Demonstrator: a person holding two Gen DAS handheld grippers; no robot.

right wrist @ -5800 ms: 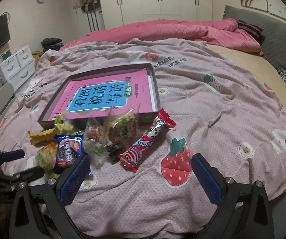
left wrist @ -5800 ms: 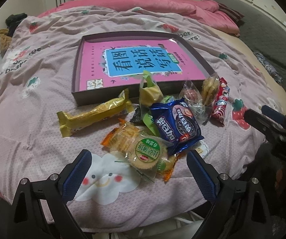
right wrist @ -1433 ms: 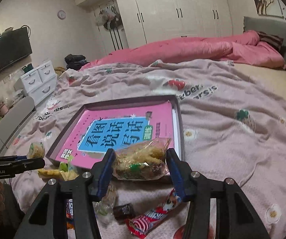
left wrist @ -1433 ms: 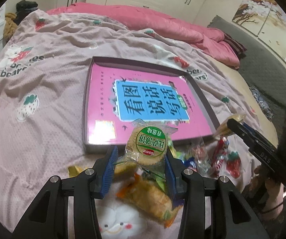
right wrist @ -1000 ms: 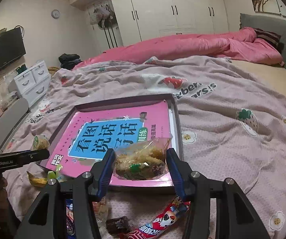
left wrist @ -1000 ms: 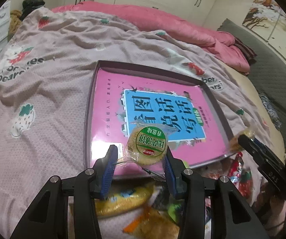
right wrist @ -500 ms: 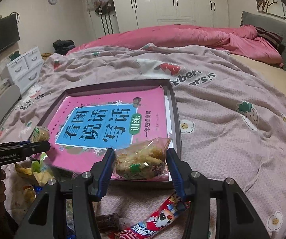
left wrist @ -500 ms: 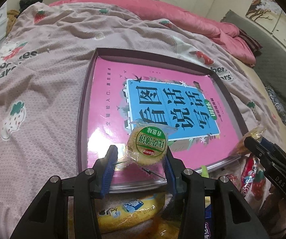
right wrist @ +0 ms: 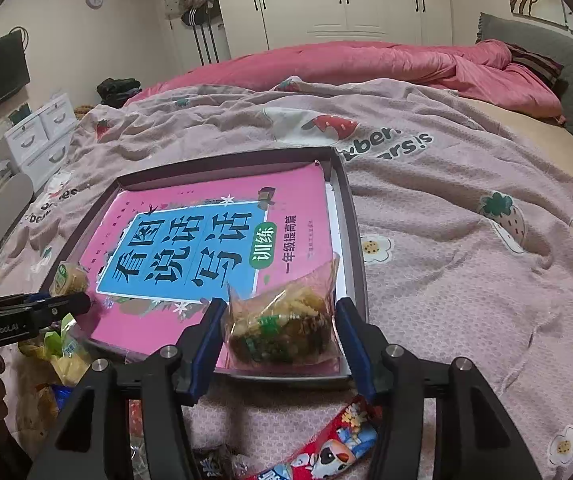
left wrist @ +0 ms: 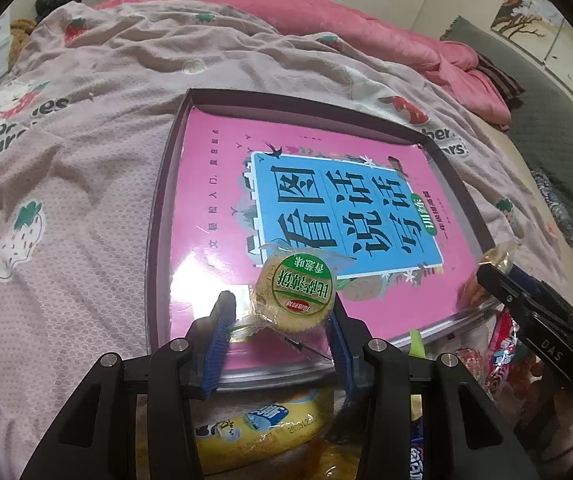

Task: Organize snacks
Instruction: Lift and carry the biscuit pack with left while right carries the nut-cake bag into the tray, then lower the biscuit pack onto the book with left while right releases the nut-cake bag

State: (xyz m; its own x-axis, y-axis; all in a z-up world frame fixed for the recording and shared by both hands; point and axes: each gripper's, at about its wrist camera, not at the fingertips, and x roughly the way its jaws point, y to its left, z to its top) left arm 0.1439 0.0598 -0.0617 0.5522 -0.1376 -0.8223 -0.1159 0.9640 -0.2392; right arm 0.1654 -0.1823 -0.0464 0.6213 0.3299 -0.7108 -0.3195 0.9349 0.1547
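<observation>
Snacks are mid-sorting: left gripper (left wrist: 282, 324) clamps a round cracker pack (left wrist: 295, 295) over the tray's (left wrist: 162, 216) six o'clock edge; right gripper (right wrist: 278, 330), jaws just easing apart, brackets a snack bag (right wrist: 282, 320) at five o'clock. Other packets, including a yellow bar (left wrist: 254, 428), wait outside on the blanket (left wrist: 66, 184).

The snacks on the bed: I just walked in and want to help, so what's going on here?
A person is sorting snacks into a shallow box lined with a pink book, a gripper in each hand. The left gripper holds a round green-labelled biscuit pack over the box's near edge. The right gripper has a clear bag of fried snacks at the box's near right corner, its jaws just easing open. A yellow pack and a red bar lie outside on the bedspread.
</observation>
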